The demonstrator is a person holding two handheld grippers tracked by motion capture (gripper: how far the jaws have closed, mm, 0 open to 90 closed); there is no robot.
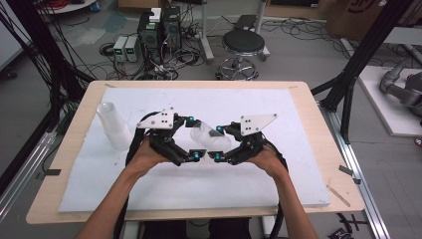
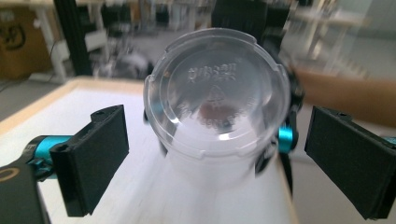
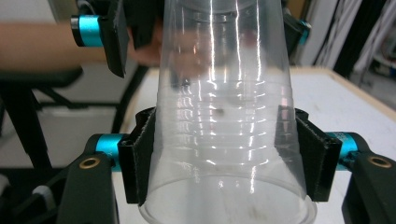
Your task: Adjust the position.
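the clear, ribbed, tapering plastic cup (image 3: 229,121) lies level in the air between the two hands, above the middle of the white foam mat (image 1: 278,184) that covers the pale wooden table (image 1: 40,199). the right gripper (image 3: 224,154) has it clamped near the wide rim, its black padded jaws pressing both walls, so the thin plastic seems steadied where it is stiffest. the cup's narrow, embossed base points at the left gripper (image 2: 215,163), whose jaws stand wide on either side of it, clear of the plastic; i judge this a hand-over from left to right, with the left letting go. the cup is see-through and glossy, ringed with fine ridges that catch the light. further left on the mat stands a tilted stack of similar clear plastic cups (image 1: 113,125), well apart from both hands. beyond the table, a black round stool (image 1: 243,44) stands on the grey floor.
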